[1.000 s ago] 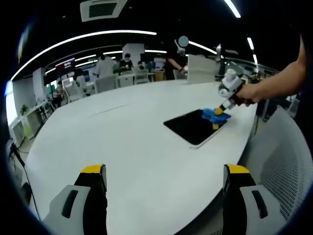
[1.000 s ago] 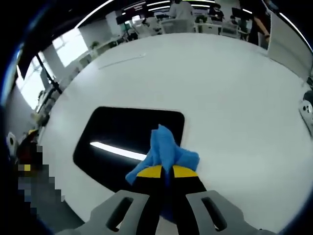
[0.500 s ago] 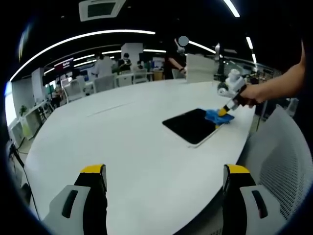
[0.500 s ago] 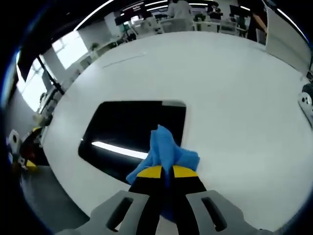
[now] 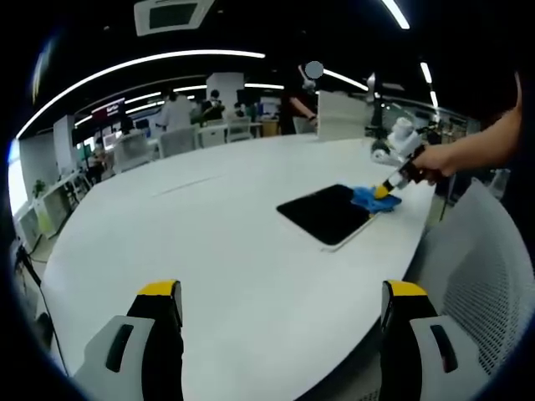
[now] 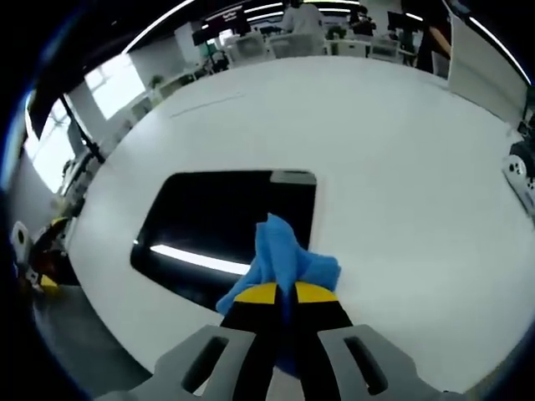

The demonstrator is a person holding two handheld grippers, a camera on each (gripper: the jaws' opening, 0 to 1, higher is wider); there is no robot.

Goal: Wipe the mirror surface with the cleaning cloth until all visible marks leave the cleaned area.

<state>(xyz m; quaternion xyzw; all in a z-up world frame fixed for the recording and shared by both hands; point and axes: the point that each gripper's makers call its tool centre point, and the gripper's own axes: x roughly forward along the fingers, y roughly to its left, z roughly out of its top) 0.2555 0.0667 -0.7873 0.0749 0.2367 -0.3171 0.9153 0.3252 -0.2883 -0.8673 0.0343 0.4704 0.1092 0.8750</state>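
- Right gripper view: my right gripper (image 6: 278,292) has its two yellow-tipped jaws pressed together on the blue cleaning cloth (image 6: 280,259), with a bunched fold of it standing up past the tips.
- The cloth sits at one edge of the mirror (image 6: 226,232), over the dark glass near a corner; I cannot tell from here whether it is pressed flat against the surface.
- The mirror is a dark rectangle with rounded corners and a pale rim, lying flat on the white table (image 6: 376,167). A bright strip of ceiling light reflects across the glass beside the cloth. I cannot make out any marks on the surface at this size.
- Left gripper view: my left gripper (image 5: 284,292) hangs above the near part of the table (image 5: 209,242) with its jaws spread wide apart and nothing between them.
- Further across the table in this view I see the mirror (image 5: 326,213) near the rounded table edge, well apart from the left gripper.
- The right gripper (image 5: 386,189) comes in from the right, held in a hand (image 5: 435,160), its tip down on the cloth (image 5: 372,199) at the mirror's far corner.
- A white mesh-backed chair (image 5: 476,267) stands just beside the table edge on the right.
- Beyond the table there are desks, chairs and several people (image 5: 177,110) standing under long ceiling lights.
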